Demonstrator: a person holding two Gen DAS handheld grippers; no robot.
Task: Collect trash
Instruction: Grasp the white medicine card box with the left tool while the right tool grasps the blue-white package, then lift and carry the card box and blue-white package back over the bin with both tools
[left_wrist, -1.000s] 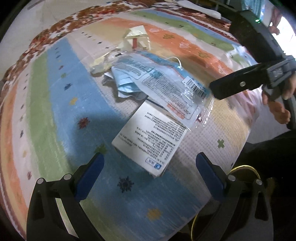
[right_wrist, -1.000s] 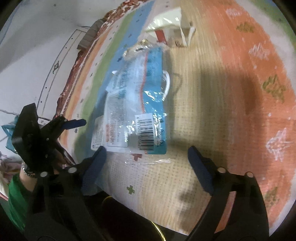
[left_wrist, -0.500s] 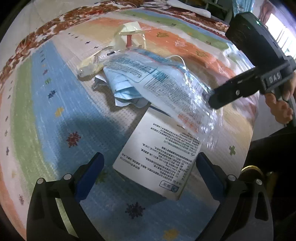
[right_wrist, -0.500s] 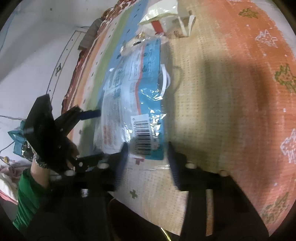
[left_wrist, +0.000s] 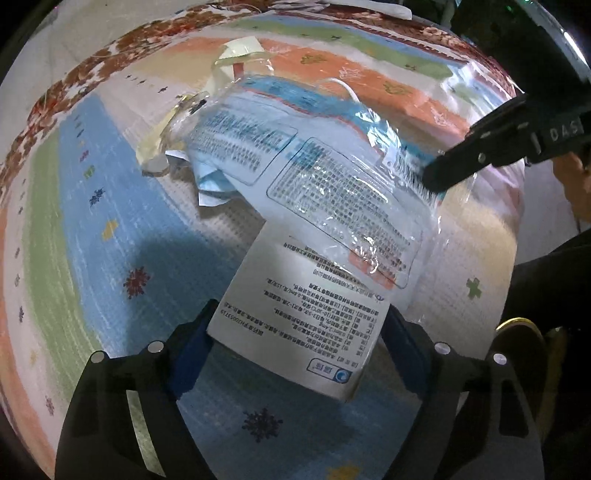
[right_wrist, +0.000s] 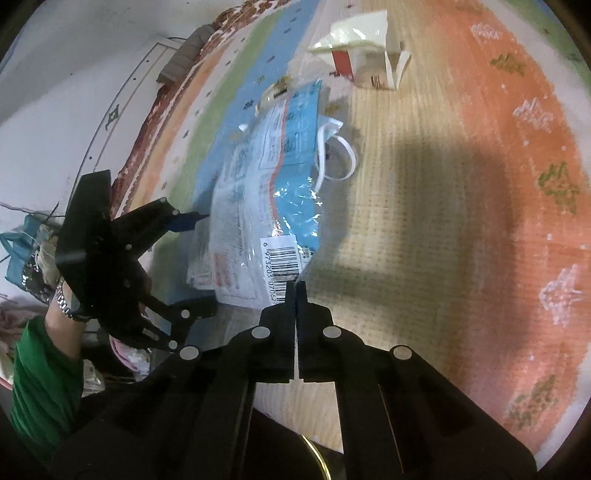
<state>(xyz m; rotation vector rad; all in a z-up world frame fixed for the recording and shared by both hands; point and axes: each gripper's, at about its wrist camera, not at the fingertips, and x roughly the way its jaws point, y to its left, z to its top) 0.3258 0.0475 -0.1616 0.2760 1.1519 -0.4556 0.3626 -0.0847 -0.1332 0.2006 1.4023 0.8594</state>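
A clear plastic mask package (left_wrist: 332, 192) with blue print and a barcode lies across the trash pile on the rug. My right gripper (right_wrist: 296, 291) is shut on its barcode edge (right_wrist: 284, 258) and holds that end up; from the left wrist it shows as a black jaw (left_wrist: 434, 179) clamped on the film. A white printed box (left_wrist: 306, 321) lies partly under the package. My left gripper (left_wrist: 297, 343) straddles the box's near end, its jaws closing, the blue pads (left_wrist: 192, 343) right at the box's sides. The right wrist view shows the left gripper (right_wrist: 195, 266) beside the package.
Behind the pile lie a cream torn carton with a red patch (left_wrist: 240, 55) (right_wrist: 362, 55), a yellowish clear wrapper (left_wrist: 162, 147) and crumpled blue paper (left_wrist: 210, 181). All rest on a striped rug (left_wrist: 92, 221). A green sleeve (right_wrist: 40, 369) and a blue bag (right_wrist: 18, 251) are at the left.
My right gripper's jaws closed on the package's barcode edge and raised it. My left gripper came down and forward, so the white box now sits between its fingers.
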